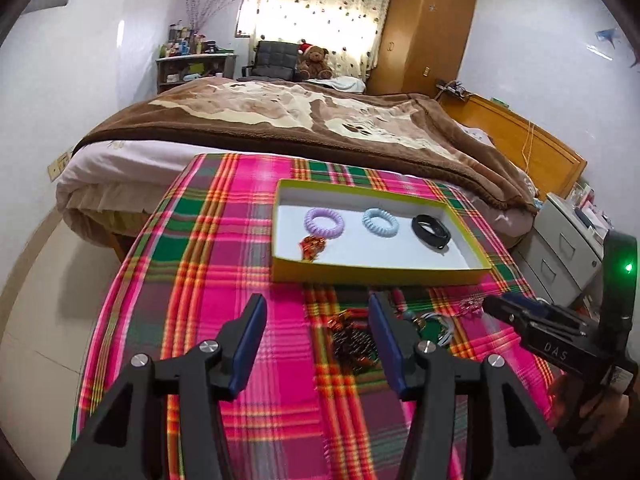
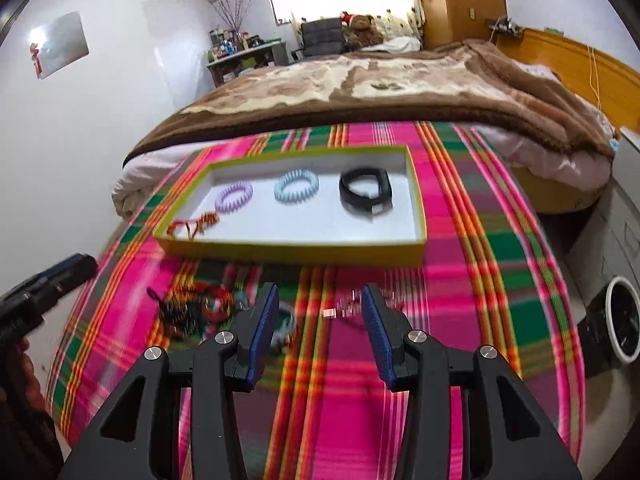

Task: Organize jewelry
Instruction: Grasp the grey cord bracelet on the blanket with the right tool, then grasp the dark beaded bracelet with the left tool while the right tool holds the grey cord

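Observation:
A shallow yellow-green box with a white floor sits on the plaid cloth. Inside lie a purple coil ring, a light blue coil ring, a black band and a red-orange beaded piece. A pile of loose jewelry lies in front of the box. My left gripper is open over the pile. My right gripper is open above a small silvery-pink piece.
The plaid cloth covers a small table set against a bed with a brown blanket. A grey cabinet and a bin stand at the right. A wooden wardrobe stands at the back.

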Motion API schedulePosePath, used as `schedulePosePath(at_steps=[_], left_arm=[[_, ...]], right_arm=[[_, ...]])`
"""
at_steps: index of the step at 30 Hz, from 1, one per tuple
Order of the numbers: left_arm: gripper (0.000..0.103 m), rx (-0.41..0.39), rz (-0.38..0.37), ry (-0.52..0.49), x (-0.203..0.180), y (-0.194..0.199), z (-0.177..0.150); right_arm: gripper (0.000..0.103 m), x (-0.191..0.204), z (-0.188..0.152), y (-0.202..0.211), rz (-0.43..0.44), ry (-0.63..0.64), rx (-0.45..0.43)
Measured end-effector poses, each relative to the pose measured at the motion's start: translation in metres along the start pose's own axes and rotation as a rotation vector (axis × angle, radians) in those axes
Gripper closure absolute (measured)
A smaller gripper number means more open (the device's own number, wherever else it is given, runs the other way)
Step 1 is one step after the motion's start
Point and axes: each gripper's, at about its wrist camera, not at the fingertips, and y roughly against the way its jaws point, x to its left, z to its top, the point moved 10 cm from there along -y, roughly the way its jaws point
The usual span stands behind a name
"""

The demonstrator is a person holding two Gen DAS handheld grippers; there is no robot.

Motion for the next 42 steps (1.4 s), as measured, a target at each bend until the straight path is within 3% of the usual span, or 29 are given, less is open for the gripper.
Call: schedulePosePath(at_steps=[10, 20, 21, 22, 24, 42], left_arm=[[0.048, 0.03, -0.015, 0.056, 0.023, -0.002, -0.024], [0.048, 0.056, -0.011, 0.079, 0.039, -0.005, -0.034], [0.048, 0.056, -0.014, 0.08, 0.039, -0.006, -0.034], [0.048, 0.059, -0.015, 0.078, 0.04, -0.006, -0.035], [0.048, 0.063, -0.013, 0.075, 0.04, -0.007, -0.035], [0.048, 0.143, -0.081, 0.016, -0.001, -0.035, -0.041]], right_arm=[[0.059, 0.028, -0.024, -0.026, 0.051, 0.001, 0.089], [0.059, 0.03, -0.03, -0.047, -0.022, 0.011, 0.108], [0.06, 0.031, -0.031, -0.047, -0.028, 0.022, 0.108], [0.072, 0.031, -0.033, -0.046, -0.036, 0.033, 0.108], [0.085, 0.031, -0.036, -0.046, -0.053, 0.054, 0.115], [0.086, -0.009, -0.034, -0.001, -0.064, -0.02, 0.032]])
